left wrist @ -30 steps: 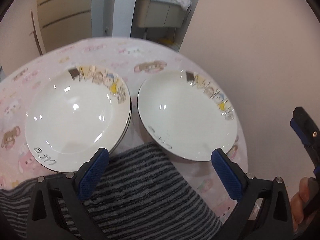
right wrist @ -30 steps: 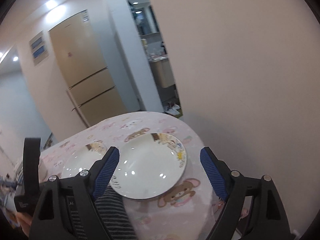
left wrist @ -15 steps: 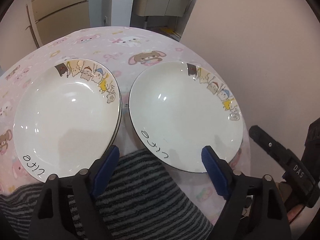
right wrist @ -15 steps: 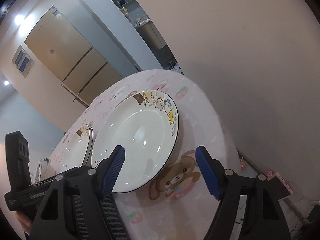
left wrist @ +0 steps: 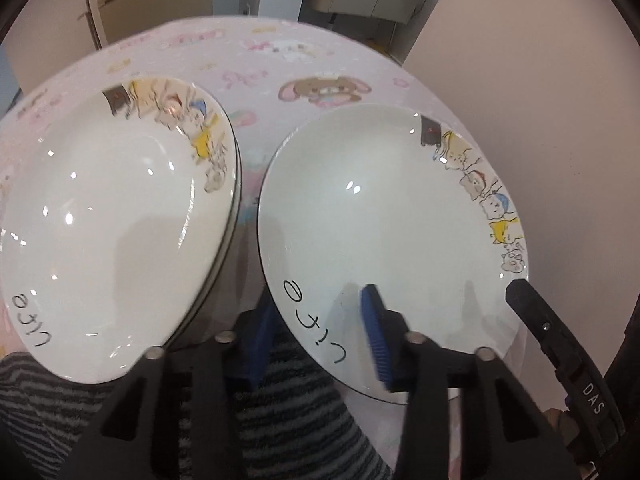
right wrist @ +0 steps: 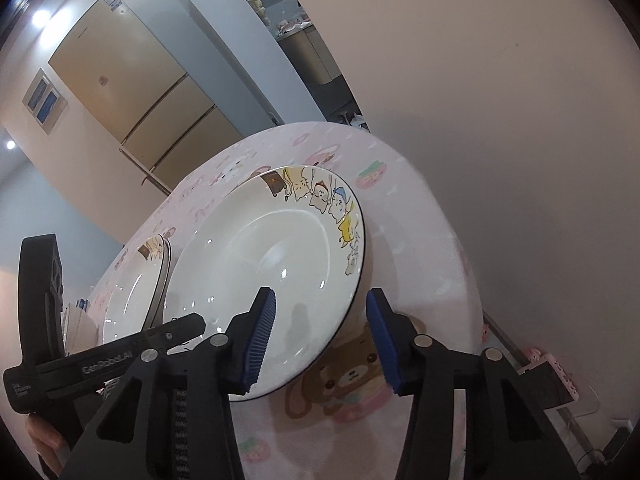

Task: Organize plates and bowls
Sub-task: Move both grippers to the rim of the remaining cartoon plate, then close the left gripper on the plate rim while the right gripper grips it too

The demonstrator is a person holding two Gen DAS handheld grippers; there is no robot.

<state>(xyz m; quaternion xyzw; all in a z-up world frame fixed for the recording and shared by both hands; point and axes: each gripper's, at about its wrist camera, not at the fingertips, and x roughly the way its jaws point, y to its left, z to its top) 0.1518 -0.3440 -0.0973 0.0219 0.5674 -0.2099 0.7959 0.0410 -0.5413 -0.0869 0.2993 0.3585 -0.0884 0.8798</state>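
A white deep plate (left wrist: 380, 208) with cartoon animals on its rim lies on the pink table, right of a stack of like plates (left wrist: 112, 208). My left gripper (left wrist: 320, 340) straddles the single plate's near rim. One blue pad lies over the plate, the other under its edge. Its jaws are closing. In the right wrist view the same plate (right wrist: 272, 256) fills the middle and the stack (right wrist: 136, 292) sits left. My right gripper (right wrist: 322, 340) straddles that plate's near right rim, jaws closing, a gap showing at the outer pad.
A grey striped cloth (left wrist: 288, 432) lies at the table's near edge beneath the left gripper. The pink cartoon tablecloth (right wrist: 420, 240) ends close to a plain wall on the right. A pink power strip (right wrist: 552, 372) lies on the floor. A fridge (right wrist: 132, 92) stands far behind.
Both grippers came down and in onto the right-hand plate. Their jaws narrowed from wide apart and now stand on either side of its rim.
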